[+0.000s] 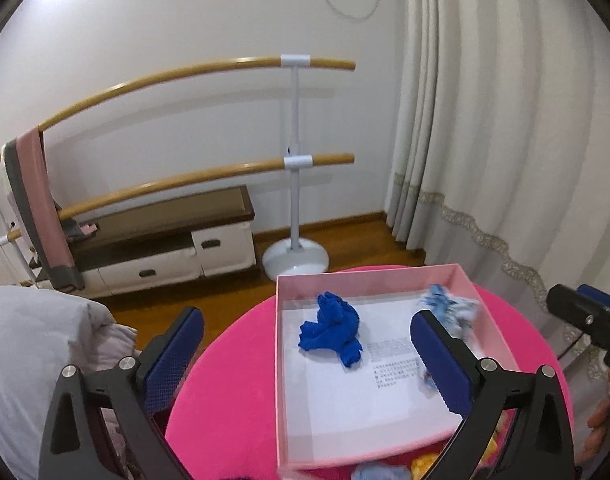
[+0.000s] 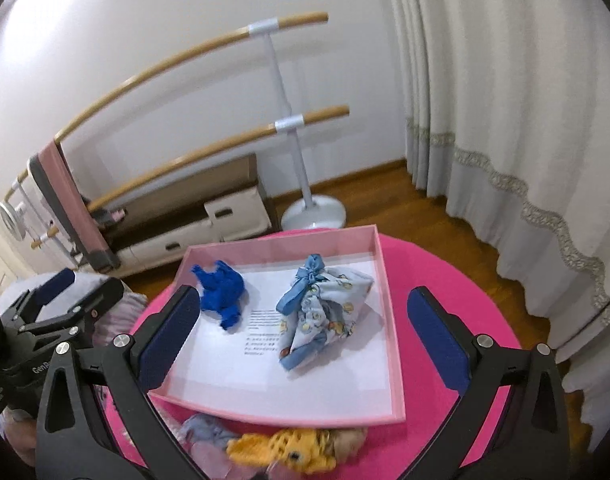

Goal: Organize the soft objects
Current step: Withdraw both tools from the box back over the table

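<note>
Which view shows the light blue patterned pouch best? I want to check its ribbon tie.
The right wrist view: the pouch lies whole and sharp in the pink box, ribbon visible. In the left wrist view the pouch is blurred and partly hidden behind a finger of the left tool.

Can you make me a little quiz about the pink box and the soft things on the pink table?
1. How many soft things lie in the pink box?
2. True or false: the blue cloth lies on top of the light blue bundle.
3. Where is the yellow toy? A) inside the box B) on the table, in front of the box C) on the floor

Key
1. Two: the blue cloth and the light blue bundle tied with a ribbon.
2. False: they lie apart, with white paper between them.
3. B
</note>
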Action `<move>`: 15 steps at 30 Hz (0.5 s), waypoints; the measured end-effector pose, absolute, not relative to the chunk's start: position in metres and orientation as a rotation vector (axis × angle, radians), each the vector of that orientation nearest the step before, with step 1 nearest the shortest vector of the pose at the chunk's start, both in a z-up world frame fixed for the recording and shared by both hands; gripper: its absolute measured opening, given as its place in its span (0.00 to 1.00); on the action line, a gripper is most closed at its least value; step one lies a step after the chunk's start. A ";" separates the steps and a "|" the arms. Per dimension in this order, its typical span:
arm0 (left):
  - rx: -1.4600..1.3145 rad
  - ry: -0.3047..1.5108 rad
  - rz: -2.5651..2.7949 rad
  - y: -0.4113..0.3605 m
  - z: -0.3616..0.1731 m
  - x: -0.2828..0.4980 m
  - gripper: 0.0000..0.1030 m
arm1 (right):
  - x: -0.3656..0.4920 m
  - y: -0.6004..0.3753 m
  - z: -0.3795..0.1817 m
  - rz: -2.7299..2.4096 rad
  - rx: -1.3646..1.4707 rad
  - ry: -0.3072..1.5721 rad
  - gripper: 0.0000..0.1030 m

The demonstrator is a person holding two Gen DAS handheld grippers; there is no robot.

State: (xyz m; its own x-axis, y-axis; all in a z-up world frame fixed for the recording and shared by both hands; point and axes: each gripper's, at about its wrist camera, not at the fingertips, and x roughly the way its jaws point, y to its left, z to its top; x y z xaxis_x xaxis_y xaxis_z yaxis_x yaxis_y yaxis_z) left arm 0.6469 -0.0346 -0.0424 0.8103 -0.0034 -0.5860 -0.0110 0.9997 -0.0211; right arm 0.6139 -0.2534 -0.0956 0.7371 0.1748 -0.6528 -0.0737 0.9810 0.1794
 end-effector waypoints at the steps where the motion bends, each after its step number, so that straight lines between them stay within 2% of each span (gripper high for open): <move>1: -0.015 0.608 0.008 -0.040 -0.041 0.635 1.00 | 0.604 -0.254 -0.092 0.133 0.149 0.716 1.00; 15: -0.028 0.479 0.017 -0.023 -0.063 0.528 1.00 | 0.470 -0.239 -0.060 0.036 0.097 0.518 1.00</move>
